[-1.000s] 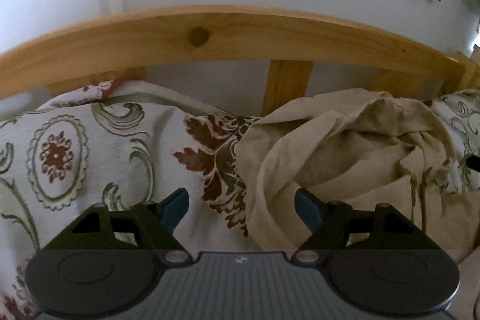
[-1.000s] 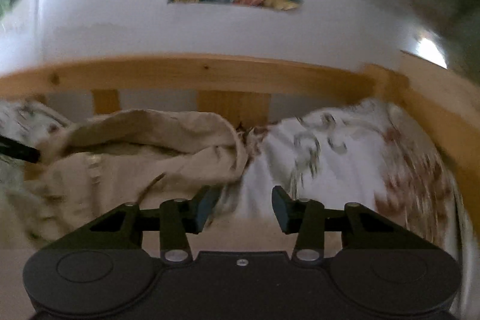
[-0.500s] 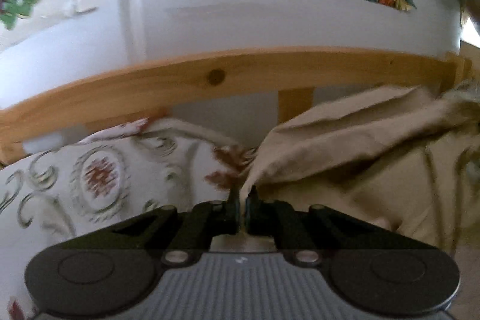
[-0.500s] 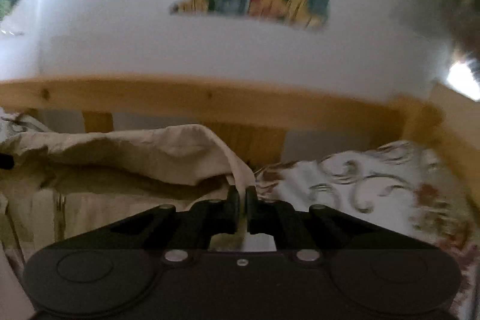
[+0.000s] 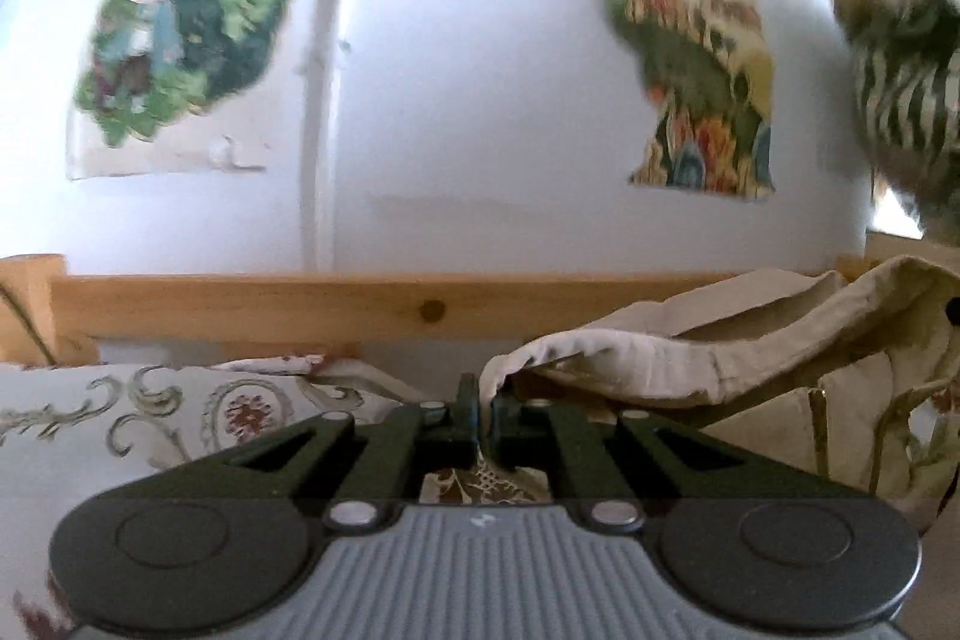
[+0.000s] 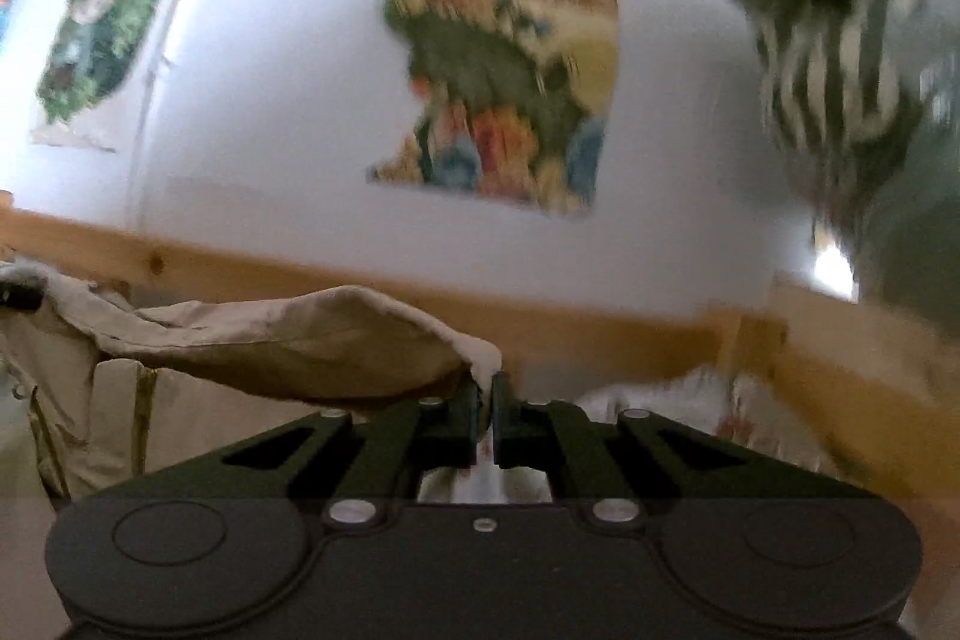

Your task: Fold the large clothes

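The left gripper (image 5: 483, 409) and right gripper (image 6: 487, 409) each pinch an edge of the beige garment (image 5: 708, 370), stretched between them above the patterned bedspread (image 5: 150, 418). No fold is made; spreading and folding remain.

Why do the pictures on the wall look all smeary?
Right wrist view: heavy motion blur smears the colourful torn wall poster and striped plush toy. Left wrist view: milder blur; the beige crumpled fabric garment stays fairly sharp. Fisheye lenses curve the light wooden bed rail.
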Tool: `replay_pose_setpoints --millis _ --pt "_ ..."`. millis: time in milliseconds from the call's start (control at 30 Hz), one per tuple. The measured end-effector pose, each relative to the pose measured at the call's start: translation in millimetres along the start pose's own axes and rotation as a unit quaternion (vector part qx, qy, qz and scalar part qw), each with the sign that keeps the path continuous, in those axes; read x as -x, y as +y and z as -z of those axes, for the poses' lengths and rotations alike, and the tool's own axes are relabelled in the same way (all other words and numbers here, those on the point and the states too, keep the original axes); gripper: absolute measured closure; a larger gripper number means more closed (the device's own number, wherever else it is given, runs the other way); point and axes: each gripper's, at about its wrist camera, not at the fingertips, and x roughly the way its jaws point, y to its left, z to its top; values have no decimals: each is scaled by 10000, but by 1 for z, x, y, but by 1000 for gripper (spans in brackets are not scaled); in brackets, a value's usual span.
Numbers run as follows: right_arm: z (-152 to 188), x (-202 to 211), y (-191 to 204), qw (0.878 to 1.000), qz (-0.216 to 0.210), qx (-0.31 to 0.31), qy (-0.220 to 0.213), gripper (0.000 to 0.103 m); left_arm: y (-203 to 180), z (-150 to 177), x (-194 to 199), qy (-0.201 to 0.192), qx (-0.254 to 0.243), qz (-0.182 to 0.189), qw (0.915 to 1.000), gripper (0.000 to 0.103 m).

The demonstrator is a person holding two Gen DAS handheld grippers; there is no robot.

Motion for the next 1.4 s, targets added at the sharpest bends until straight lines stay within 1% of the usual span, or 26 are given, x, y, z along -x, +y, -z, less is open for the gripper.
replay_pose_setpoints --millis 100,167,267,300,367,467,500,533,567,600,633,700,733,800,833,867,900,967,1033,1133,1167,1233,1300,1333,1367,1400 --pt "11 24 -1 9996 63 203 -174 100 2 23 17 93 179 -55 9998 99" --pt "26 39 2 9989 82 423 -164 100 2 39 29 237 224 -71 9994 99" --pt "52 60 11 9967 34 812 -10 99 2 59 43 493 231 -72 9985 98" --pt "61 65 14 9958 3 908 104 98 4 64 44 620 276 -36 9977 98" --pt "72 71 15 9952 -36 923 333 97 8 70 44 923 336 47 9952 94" --pt "80 72 10 9950 -149 734 664 85 11 77 43 1265 220 162 9916 92" --pt "80 72 7 9945 -230 680 759 79 12 79 45 1319 165 188 9909 92" --pt "80 74 4 9935 -354 624 881 75 12 82 47 1403 103 237 9898 93" --pt "80 77 0 9928 -464 561 956 69 12 85 48 1506 62 308 9881 93" --pt "79 80 -4 9913 -622 477 1060 58 12 88 50 1627 5 355 9860 93" --pt "77 85 -9 9902 -720 394 1132 53 12 92 52 1713 -24 381 9845 93" --pt "72 99 -19 9891 -863 243 1172 39 13 99 56 1980 35 505 9789 92" --pt "68 106 -23 9880 -946 204 1201 35 14 102 58 2119 106 599 9754 89" --pt "62 118 -27 9874 -1036 143 1190 25 15 109 65 2437 244 799 9662 73" --pt "61 120 -26 9864 -1094 109 1224 23 15 111 69 2522 268 844 9636 52" --pt "60 120 -22 9849 -1119 145 1314 21 14 113 75 2555 278 866 9625 34" --pt "61 118 -17 9838 -1061 247 1426 21 13 115 84 2564 254 891 9621 30" --pt "69 112 -10 9817 -876 394 1642 22 11 119 97 2570 160 919 9619 29" --pt "79 102 -13 9805 -508 304 1876 23 15 122 106 2665 167 991 9586 29" --pt "95 93 -29 9740 -94 -124 2261 26 24 120 116 2663 475 1217 9550 27" --pt "98 93 -36 9720 -14 -242 2336 29 26 116 117 2631 591 1289 9543 25" --pt "101 102 -48 9707 160 -385 2368 30 30 109 119 2514 833 1417 9538 25" --pt "101 113 -62 9705 136 -642 2318 29 30 102 112 2478 1023 1483 9519 25" --pt "100 121 -70 9697 -29 -945 2254 29 30 98 107 2466 1136 1521 9503 25" --pt "100 127 -76 9655 -338 -1365 2193 29 30 95 100 2467 1259 1535 9485 25" --pt "101 129 -81 9539 -770 -1857 2229 29 30 94 93 2494 1409 1512 9461 25"
